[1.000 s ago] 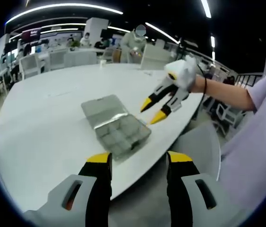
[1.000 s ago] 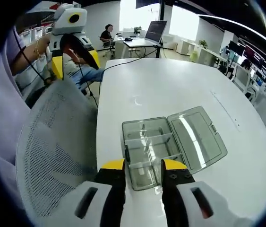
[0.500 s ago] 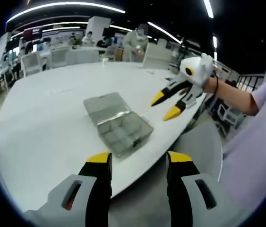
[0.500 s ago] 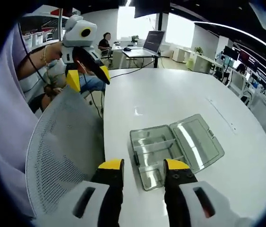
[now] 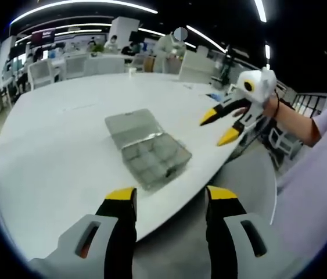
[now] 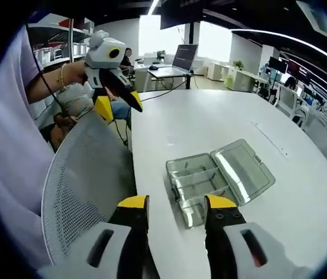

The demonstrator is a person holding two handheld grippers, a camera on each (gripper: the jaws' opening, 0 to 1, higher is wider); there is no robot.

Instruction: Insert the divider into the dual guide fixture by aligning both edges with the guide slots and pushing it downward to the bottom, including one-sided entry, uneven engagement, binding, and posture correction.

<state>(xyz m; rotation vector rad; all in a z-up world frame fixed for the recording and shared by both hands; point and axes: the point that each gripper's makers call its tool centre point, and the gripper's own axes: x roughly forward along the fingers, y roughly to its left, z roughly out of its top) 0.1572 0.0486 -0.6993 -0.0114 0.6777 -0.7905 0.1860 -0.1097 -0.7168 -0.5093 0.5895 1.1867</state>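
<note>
The clear compartment box (image 6: 218, 179) lies open on the white table (image 5: 53, 145), its lid flat beside it, while the left gripper (image 5: 167, 197) and the right gripper (image 6: 175, 204), both with jaws parted and empty, hang off the table's edge.

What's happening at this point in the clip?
A person holds a pair of tongs in each hand above the edge of a white table. A clear compartment box lies on it with its lid folded open flat beside it. Both tongs, the left tongs and the right tongs, are open, hold nothing and hang clear of the box. No loose divider can be made out, so insertion has not begun. A mesh chair back stands at the table's edge.
</note>
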